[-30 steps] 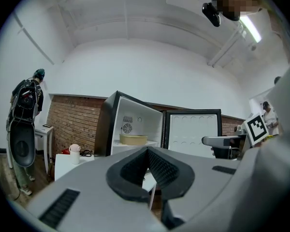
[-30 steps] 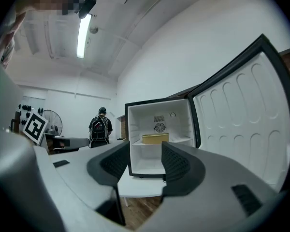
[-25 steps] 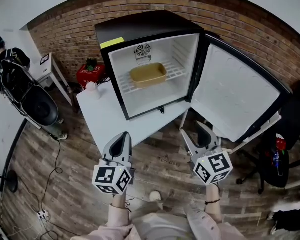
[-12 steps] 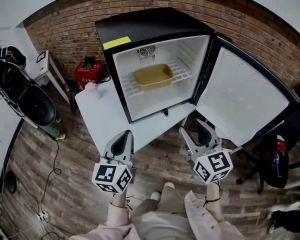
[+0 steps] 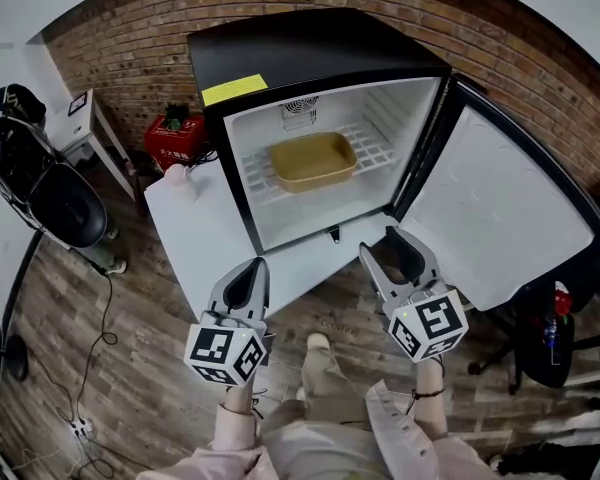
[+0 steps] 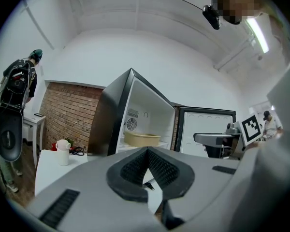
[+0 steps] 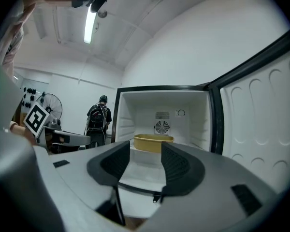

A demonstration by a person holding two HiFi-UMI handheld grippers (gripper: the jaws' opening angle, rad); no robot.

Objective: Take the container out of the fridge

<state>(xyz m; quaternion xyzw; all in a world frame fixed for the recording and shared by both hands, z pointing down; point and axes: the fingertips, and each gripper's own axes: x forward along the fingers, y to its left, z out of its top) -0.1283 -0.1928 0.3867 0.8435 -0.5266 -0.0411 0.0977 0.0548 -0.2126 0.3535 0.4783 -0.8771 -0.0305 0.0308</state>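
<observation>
Deep on the wire shelf (image 5: pixel 375 148) of the fridge (image 5: pixel 310 58): container (image 5: pixel 313 160), untouched. Left gripper (image 5: pixel 252 270) fingers together, right gripper (image 5: pixel 398 253) fingers apart, both empty. Risks tipping it with a one-sided rim grab, or clipping the door (image 5: pixel 500 218).

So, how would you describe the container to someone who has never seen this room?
Find the black fridge standing open on the white table by the brick wall. Inside, on the white wire shelf, lies the container: a shallow tan rectangular dish with rounded corners, the only item in the fridge.
</observation>
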